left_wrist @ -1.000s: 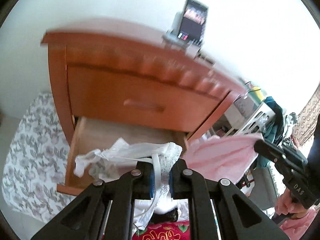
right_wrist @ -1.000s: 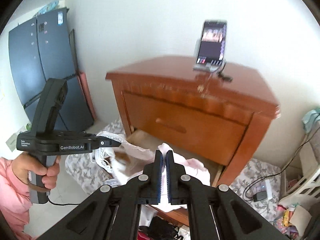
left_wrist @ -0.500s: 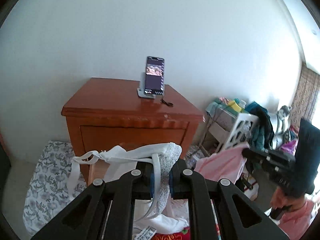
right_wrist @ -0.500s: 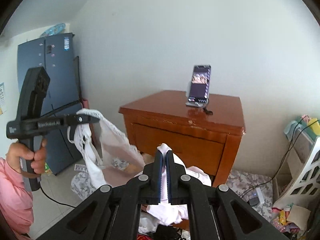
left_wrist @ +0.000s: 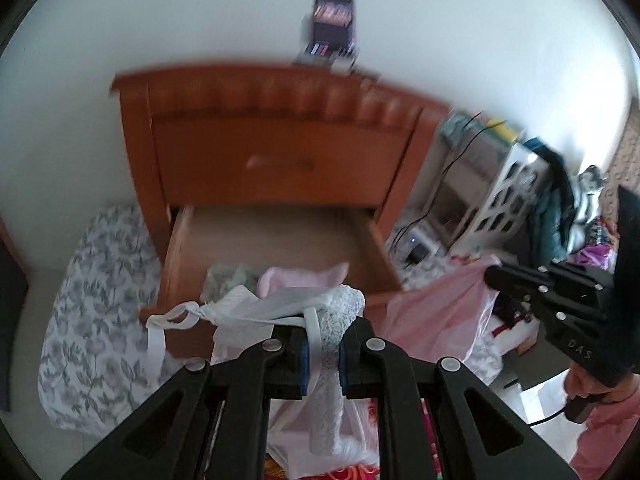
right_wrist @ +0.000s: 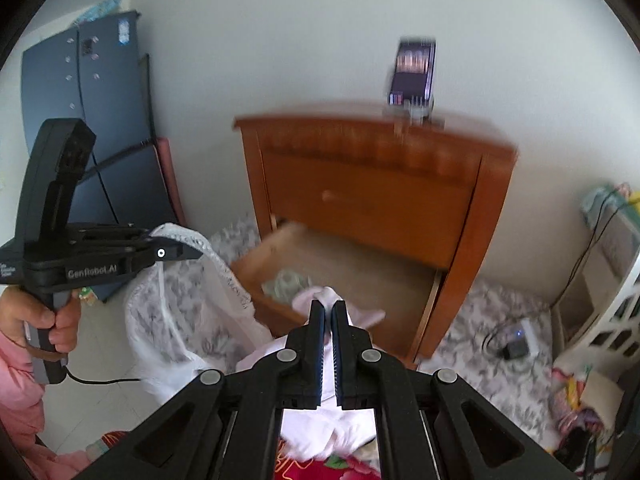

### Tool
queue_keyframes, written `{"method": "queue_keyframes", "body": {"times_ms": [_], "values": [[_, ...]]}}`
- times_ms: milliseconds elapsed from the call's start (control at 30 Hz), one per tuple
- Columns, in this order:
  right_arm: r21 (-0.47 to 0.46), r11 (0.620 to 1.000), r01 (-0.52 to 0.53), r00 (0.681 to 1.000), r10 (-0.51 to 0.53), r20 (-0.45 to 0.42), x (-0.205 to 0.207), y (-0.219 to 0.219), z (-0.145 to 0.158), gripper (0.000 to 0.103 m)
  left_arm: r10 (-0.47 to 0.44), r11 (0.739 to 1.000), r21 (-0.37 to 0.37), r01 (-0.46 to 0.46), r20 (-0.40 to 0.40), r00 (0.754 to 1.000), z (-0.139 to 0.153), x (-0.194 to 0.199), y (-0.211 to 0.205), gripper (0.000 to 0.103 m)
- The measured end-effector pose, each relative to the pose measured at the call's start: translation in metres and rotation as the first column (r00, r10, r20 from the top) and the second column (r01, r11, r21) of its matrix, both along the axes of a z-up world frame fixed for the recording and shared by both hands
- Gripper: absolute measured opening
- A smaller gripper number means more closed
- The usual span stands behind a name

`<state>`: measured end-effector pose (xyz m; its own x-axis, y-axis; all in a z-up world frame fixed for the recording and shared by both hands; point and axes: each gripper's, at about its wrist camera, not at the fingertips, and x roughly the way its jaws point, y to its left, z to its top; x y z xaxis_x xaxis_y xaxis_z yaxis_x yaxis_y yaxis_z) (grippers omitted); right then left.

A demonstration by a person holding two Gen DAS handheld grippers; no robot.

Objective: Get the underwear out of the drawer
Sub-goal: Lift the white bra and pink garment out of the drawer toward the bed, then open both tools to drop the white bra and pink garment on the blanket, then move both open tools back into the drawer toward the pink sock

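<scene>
My left gripper (left_wrist: 323,332) is shut on a white lace underwear piece (left_wrist: 340,304), whose straps trail to the left. My right gripper (right_wrist: 328,308) is shut on a pale pink garment (right_wrist: 332,420) that hangs below its fingers. Both hover in front of the open bottom drawer (left_wrist: 176,248) of a wooden nightstand (left_wrist: 280,152). A greenish bundle (right_wrist: 286,282) lies inside the drawer (right_wrist: 256,256), and a pink piece (left_wrist: 304,280) shows at its front. In the right wrist view the left gripper (right_wrist: 196,254) holds the lace garment (right_wrist: 180,320). In the left wrist view the right gripper (left_wrist: 490,274) holds the pink cloth (left_wrist: 436,320).
A phone on a stand (right_wrist: 414,68) sits on the nightstand top. Floral cloth (left_wrist: 92,300) covers the floor on the left. A white rack with clothes (left_wrist: 516,184) stands on the right, a dark blue cabinet (right_wrist: 92,120) on the far left. A charger with cables (right_wrist: 516,344) lies on the floor.
Both grippers rose away from the drawer with their garments, then came back down towards it. Each still grips its garment.
</scene>
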<state>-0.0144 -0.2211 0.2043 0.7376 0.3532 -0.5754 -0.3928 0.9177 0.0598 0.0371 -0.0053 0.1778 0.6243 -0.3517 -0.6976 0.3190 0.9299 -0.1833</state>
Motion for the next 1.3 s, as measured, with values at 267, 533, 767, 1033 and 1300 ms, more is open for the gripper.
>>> {"method": "queue_keyframes", "body": {"times_ms": [267,533,767,1033,1300], "values": [[-0.089,0.996,-0.025,0.980,0.007,-0.198,0.029,0.014,-0.081,0.007,-0.036,0.998,0.045,0.048,-0.224,0.974,-0.080,0.012,-0.009,0.027],[-0.130,0.991,-0.006,0.944,-0.037,-0.328,0.042,0.005,-0.130,0.025,-0.019,0.997,0.062,0.038,-0.282,0.959,-0.103,0.009,-0.007,0.052],[-0.161,0.987,-0.007,0.928,-0.054,-0.368,0.041,0.001,-0.146,0.056,0.026,0.994,0.110,0.009,-0.311,0.950,-0.117,0.008,-0.002,0.079],[-0.172,0.985,-0.031,0.923,-0.037,-0.383,0.033,0.005,-0.153,0.082,0.075,0.985,0.170,-0.028,-0.274,0.959,-0.121,0.010,0.000,0.100],[-0.182,0.983,-0.033,0.936,-0.033,-0.350,0.024,0.010,-0.148,0.103,0.108,0.978,0.201,-0.053,-0.275,0.955,-0.125,0.008,0.003,0.101]]}}
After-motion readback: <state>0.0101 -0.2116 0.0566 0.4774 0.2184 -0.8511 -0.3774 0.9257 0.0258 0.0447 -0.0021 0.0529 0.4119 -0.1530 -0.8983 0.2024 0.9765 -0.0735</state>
